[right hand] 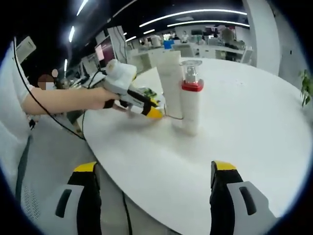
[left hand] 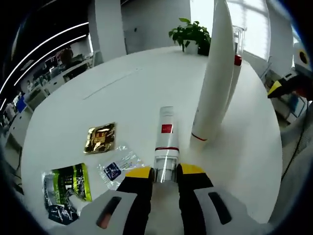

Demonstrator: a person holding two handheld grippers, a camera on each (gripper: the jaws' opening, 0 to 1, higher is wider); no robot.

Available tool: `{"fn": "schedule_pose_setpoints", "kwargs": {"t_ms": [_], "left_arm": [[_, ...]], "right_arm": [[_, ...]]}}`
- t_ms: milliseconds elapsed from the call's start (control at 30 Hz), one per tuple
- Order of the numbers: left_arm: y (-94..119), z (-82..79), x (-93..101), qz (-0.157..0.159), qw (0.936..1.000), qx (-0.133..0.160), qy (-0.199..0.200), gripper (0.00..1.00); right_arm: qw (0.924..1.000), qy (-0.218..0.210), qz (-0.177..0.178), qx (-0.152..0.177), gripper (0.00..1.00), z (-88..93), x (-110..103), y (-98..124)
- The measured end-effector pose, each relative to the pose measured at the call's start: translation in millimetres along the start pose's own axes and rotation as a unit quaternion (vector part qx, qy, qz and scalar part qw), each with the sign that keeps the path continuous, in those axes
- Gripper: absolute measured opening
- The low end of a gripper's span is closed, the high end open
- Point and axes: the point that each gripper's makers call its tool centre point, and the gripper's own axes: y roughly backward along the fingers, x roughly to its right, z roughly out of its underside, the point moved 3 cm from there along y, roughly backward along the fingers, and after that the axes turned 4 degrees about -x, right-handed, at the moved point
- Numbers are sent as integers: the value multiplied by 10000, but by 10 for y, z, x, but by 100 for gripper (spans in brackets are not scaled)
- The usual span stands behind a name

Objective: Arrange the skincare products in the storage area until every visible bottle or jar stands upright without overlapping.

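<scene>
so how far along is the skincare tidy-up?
Done: the tall white tube and the red-collared pump bottle stand upright side by side. In hand: the left hand-held gripper is shut on a small red-labelled bottle lying flat. Left: stand it up clear of the others. The right hand-held gripper is open, off the table's edge.

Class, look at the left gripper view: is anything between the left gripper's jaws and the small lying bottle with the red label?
Nothing visible stands between them. The left gripper already has its yellow-tipped jaws closed on the end of the small clear bottle with the red label, which lies on the round white table beside the tall white tube.
</scene>
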Motion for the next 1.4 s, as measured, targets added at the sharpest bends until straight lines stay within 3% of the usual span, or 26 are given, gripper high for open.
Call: {"fn": "schedule_pose_setpoints", "kwargs": {"t_ms": [267,467,767,1133,1400], "left_arm": [[340,49,-26,-135,9999,-64,-14,24],[621,125,-39,-135,9997,-118,-167,24],[959,230,96,-58,9992,-179,-362,24],[1210,375,280,243,9975,-287,-598,24],[1463,303,510,705,9911,-348,-1075,24]], "right_arm": [[9998,41,-113,145,89,-66,-67,0],[9987,382,-311,155,88,-124,-210,-3],[9960,661,-506,329,85,-264,-310,-12],[9877,1276,-781,459,77,-562,-429,-25],[9760,1869,-1013,470,76,-825,-551,-170]]}}
